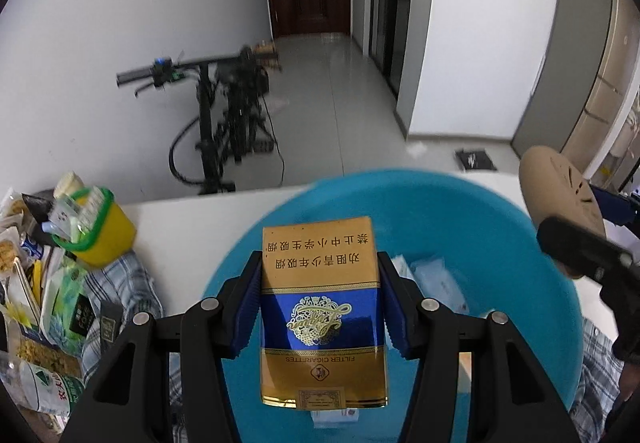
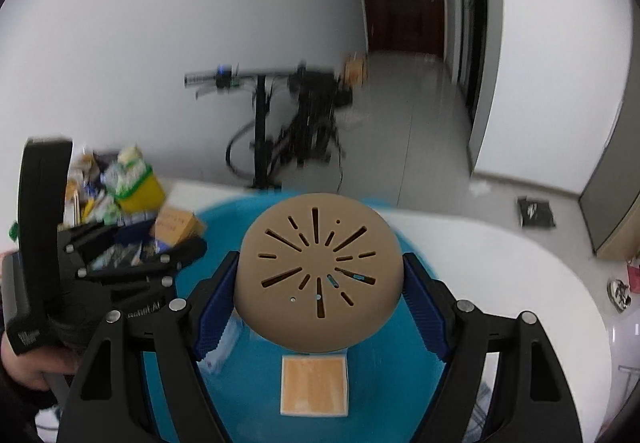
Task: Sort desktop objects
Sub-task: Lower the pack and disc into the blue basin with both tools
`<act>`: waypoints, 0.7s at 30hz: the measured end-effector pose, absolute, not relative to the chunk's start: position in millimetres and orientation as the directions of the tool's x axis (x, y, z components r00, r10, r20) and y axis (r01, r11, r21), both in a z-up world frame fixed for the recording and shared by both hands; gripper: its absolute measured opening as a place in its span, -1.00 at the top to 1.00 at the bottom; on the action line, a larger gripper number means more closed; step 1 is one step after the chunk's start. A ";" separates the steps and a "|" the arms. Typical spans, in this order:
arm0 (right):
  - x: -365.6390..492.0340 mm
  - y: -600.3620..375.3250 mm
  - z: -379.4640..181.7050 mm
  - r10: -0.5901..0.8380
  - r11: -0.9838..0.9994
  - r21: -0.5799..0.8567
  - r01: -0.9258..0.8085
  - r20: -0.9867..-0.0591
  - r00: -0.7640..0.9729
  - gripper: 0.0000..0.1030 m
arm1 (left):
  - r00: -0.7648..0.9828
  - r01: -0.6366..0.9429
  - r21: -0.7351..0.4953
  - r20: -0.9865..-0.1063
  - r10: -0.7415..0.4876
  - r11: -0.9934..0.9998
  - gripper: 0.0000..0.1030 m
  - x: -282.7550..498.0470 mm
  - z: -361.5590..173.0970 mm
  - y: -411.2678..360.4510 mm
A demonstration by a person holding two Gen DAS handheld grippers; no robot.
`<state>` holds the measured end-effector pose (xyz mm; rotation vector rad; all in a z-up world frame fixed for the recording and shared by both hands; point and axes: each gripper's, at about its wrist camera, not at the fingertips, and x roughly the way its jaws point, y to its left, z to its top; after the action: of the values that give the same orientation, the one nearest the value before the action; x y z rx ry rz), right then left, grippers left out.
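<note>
My left gripper (image 1: 320, 295) is shut on a gold and blue cigarette pack (image 1: 322, 307) and holds it above a big blue basin (image 1: 532, 295). My right gripper (image 2: 320, 291) is shut on a tan round dome with slots (image 2: 318, 275), also over the blue basin (image 2: 172, 375). The dome shows at the right of the left wrist view (image 1: 560, 195). The left gripper with the pack (image 2: 178, 227) shows at the left of the right wrist view. In the basin lie small white packets (image 1: 436, 283) and an orange and white square packet (image 2: 314, 385).
A yellow cup with a green rim (image 1: 100, 231) full of sachets stands at the left on the white table (image 1: 192, 239). Snack bags (image 1: 44, 307) are piled on a plaid cloth (image 1: 120, 291) at the left. A scooter (image 1: 216, 115) stands on the floor beyond.
</note>
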<state>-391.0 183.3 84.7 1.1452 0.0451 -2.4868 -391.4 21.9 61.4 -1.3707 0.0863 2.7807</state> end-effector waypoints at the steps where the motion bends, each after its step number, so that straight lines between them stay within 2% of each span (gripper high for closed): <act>1: -394.2 182.8 80.3 -0.347 -0.915 0.143 0.378 -0.759 -0.552 -0.49 | -0.586 -0.060 0.032 -0.810 0.010 -0.998 -0.09 -394.7 56.9 22.3; 4: -398.3 181.3 63.7 -0.346 -0.907 0.168 0.386 -0.821 -0.454 -0.49 | -0.510 -0.067 0.005 -0.860 0.030 -0.998 -0.09 -402.3 44.7 23.2; 7: -398.9 185.3 49.6 -0.323 -0.908 0.169 0.383 -0.864 -0.387 -0.49 | -0.446 -0.085 0.028 -0.895 0.013 -0.996 -0.09 -406.3 32.7 27.2; 10: -406.7 189.5 47.4 -0.308 -0.914 0.177 0.364 -0.887 -0.343 -0.49 | -0.344 -0.081 -0.032 -0.937 0.058 -0.996 -0.09 -409.9 20.9 27.0; 14: -418.8 186.9 50.4 -0.285 -0.920 0.162 0.357 -0.902 -0.324 -0.49 | -0.348 -0.086 -0.007 -0.937 0.036 -0.996 -0.09 -410.5 22.7 30.2; 21: -434.2 184.6 44.8 -0.278 -0.928 0.175 0.329 -0.913 -0.298 -0.49 | -0.335 -0.066 -0.041 -0.940 0.060 -0.997 -0.09 -421.9 17.6 26.9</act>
<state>-434.2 184.6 44.8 1.5801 0.0638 -2.2658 -421.9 26.9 17.6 -1.7638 0.0074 2.5056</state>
